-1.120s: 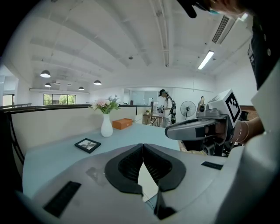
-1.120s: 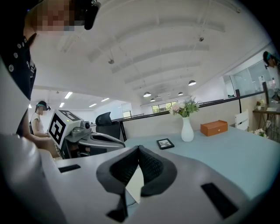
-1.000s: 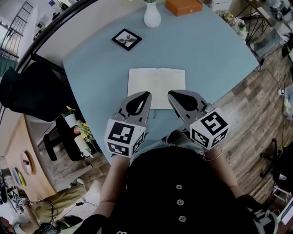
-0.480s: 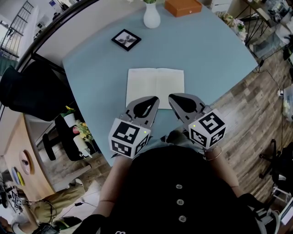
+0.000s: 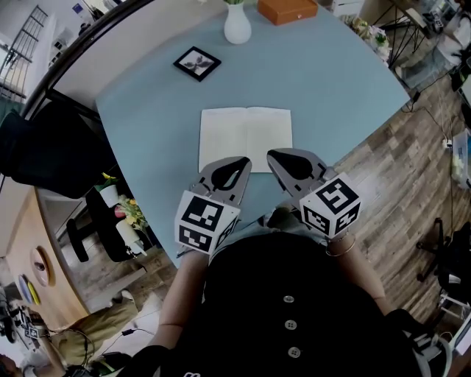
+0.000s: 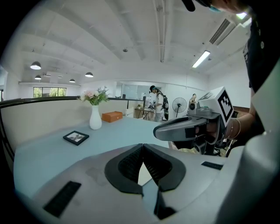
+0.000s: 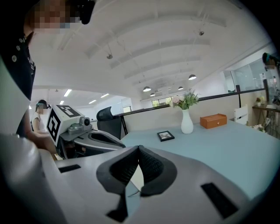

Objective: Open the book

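The book [image 5: 245,138] lies open and flat on the light blue table [image 5: 331,81], its two white pages facing up. My left gripper [image 5: 244,161] hovers just short of the book's near edge on the left, jaws shut with nothing between them. My right gripper [image 5: 273,156] hangs beside it on the right, also shut and empty. In the left gripper view the pads [image 6: 131,162] meet tip to tip, a sliver of white page [image 6: 145,174] shows through the gap behind them, and the right gripper [image 6: 156,131] is in sight. The right gripper view shows its pads [image 7: 151,166] touching.
A white vase [image 5: 237,25] with flowers and an orange box [image 5: 287,9] stand at the table's far edge. A small black picture frame [image 5: 197,63] lies at the far left. A black office chair [image 5: 44,143] sits left of the table, wooden floor to the right.
My left gripper has drifted a little to the right, closer to the right gripper, and sunk slightly. The book and the right gripper stay where they were.
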A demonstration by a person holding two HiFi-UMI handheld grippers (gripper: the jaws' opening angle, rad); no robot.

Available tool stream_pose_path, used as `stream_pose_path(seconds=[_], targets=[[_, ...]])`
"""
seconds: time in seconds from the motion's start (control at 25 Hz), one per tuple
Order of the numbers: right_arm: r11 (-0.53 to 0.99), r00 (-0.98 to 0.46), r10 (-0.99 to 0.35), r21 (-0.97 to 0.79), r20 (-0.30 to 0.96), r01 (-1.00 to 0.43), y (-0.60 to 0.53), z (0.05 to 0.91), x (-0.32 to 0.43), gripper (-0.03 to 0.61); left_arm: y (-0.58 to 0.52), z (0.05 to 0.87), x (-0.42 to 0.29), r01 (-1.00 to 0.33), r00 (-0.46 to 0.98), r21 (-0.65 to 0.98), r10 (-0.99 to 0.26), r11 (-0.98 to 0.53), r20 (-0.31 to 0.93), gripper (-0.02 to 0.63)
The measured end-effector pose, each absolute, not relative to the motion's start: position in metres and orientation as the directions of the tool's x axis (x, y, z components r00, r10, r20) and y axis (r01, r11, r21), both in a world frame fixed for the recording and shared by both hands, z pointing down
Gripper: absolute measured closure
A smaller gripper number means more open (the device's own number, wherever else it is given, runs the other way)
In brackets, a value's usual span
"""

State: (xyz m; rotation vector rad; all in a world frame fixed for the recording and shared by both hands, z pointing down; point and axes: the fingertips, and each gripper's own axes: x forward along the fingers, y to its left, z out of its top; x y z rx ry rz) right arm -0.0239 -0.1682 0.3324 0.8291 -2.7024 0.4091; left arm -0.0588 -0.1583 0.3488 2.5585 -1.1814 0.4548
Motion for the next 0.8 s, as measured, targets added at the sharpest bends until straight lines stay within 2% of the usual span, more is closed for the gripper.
stream_pose_path(seconds=[0.8], targets=[[0.798, -0.796, -0.486, -0.188, 0.360, -0.572, -0.1616, 0.3358, -0.0285, 0.577, -0.1510, 0.3546, -0.0627, -0.768, 0.619, 0.136, -0.672, -0.625, 0.407, 0.601]])
